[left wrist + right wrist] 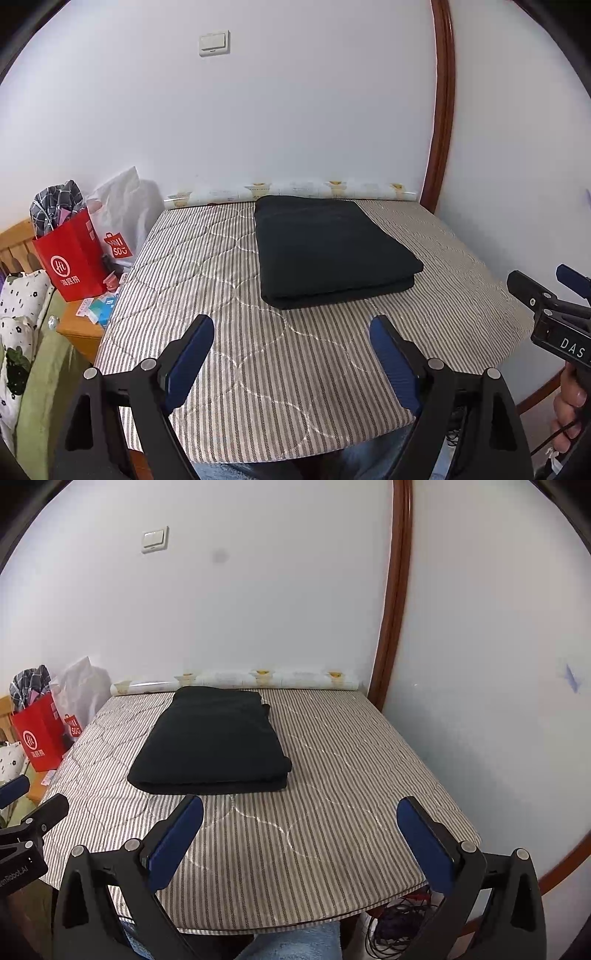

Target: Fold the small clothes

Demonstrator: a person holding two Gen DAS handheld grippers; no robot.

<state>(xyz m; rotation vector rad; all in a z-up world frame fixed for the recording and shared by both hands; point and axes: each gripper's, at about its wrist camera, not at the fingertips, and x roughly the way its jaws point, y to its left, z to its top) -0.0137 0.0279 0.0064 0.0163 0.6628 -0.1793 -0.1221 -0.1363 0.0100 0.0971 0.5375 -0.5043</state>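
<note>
A black garment (332,251) lies folded into a neat thick rectangle on the striped quilted table cover (240,369), toward the far side. It also shows in the right wrist view (214,742). My left gripper (291,325) is open and empty, held above the near edge of the table, short of the garment. My right gripper (301,805) is open and empty too, above the near right part of the cover (332,794). It appears at the right edge of the left wrist view (546,291).
A rolled patterned sheet (291,190) lies along the wall at the table's back. A red paper bag (72,258) and a white plastic bag (122,214) stand on a wooden stand at left. A wooden door frame (441,110) rises at the right. Cables (399,923) lie under the table.
</note>
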